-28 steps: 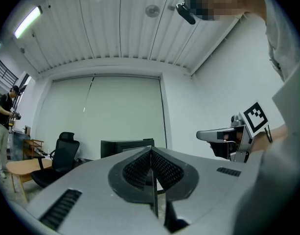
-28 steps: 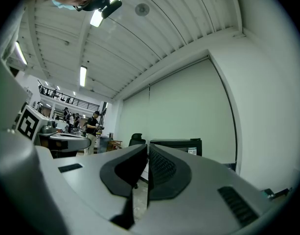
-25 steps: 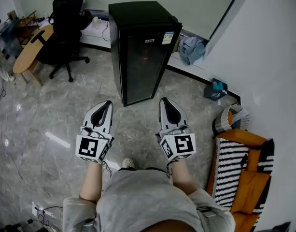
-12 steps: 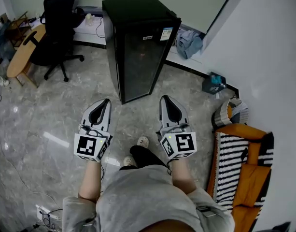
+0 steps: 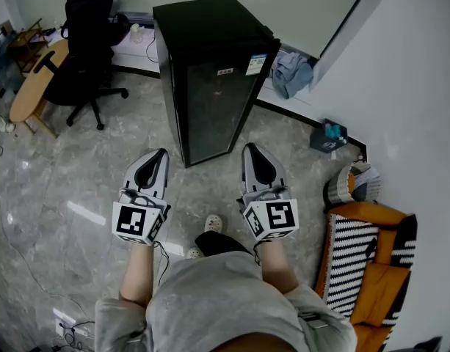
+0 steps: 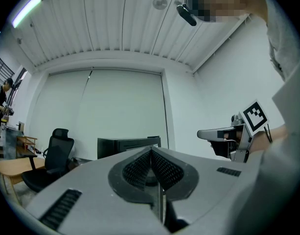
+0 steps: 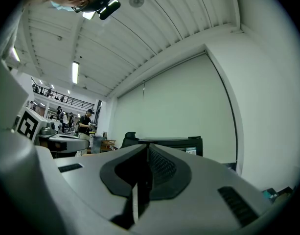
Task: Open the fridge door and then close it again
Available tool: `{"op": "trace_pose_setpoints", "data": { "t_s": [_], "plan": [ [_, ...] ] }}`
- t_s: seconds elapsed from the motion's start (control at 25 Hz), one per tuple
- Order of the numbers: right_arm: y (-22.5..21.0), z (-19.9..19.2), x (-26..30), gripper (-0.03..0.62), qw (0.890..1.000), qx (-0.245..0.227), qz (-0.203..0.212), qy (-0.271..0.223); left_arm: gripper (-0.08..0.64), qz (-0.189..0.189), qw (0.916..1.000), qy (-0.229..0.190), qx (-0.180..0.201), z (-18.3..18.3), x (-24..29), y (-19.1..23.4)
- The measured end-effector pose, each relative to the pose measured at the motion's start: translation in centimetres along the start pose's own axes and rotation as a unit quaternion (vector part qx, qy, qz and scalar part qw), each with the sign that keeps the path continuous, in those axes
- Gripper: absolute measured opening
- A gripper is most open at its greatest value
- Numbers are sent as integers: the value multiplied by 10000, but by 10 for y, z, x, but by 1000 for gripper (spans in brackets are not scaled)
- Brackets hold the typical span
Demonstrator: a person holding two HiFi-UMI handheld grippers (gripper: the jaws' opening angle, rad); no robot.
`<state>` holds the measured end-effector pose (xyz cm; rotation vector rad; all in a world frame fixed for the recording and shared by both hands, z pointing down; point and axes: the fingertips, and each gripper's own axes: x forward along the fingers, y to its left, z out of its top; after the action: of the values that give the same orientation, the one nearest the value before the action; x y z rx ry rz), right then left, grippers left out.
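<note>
A black fridge with a dark glass door stands on the marble floor ahead of me, its door closed. My left gripper and right gripper are held level side by side, pointing at the fridge and still short of its front. Both are shut with nothing between the jaws. In the left gripper view the shut left gripper has the fridge top just beyond it and the right gripper off to the side. In the right gripper view the right gripper points at the fridge.
A black office chair and a wooden table stand at the far left. A white wall runs along the right, with a blue box, a basket and an orange striped seat by it. A blue cloth lies behind the fridge.
The person has stepped forward, so the fridge looks a little nearer and larger. Both grippers moved along with the body, staying shut and side by side.
</note>
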<state>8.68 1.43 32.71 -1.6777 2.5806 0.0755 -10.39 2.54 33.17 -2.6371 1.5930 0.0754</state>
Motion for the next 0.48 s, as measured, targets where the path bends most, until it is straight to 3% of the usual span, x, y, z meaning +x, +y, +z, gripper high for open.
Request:
{"op": "trace_pose_setpoints", "data": {
  "t_s": [0.48],
  "plan": [
    [-54, -3, 88, 26, 9992, -7, 400, -12, 15, 313, 9995, 12, 97, -5, 87, 26]
  ]
}}
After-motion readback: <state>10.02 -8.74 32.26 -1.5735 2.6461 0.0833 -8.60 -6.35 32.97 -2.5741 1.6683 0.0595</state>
